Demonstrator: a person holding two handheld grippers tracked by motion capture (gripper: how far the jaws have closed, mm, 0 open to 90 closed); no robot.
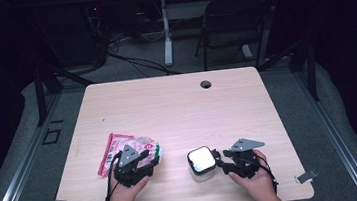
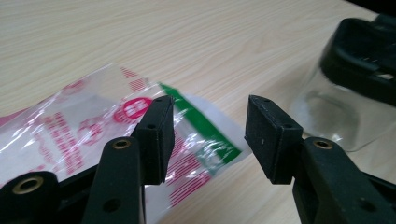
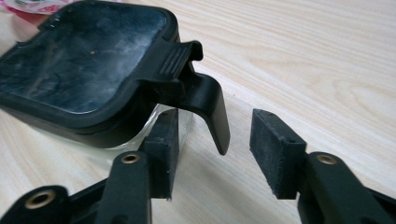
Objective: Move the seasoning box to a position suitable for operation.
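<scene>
Right tongs (image 3: 212,154) released, pads spread either side of the hanging latch flap (image 3: 210,109) on the clear container's black lid (image 3: 84,60), one pad tucked under the lid rim, the other clear of it. Left tongs (image 2: 210,137) also released, hovering over the red, white and green plastic wrapper (image 2: 74,126), nothing pinched. Container (image 1: 202,164) sits near the table's (image 1: 177,105) front edge, wrapper (image 1: 114,150) off to its left, hands (image 1: 255,180) just behind the tongs.
</scene>
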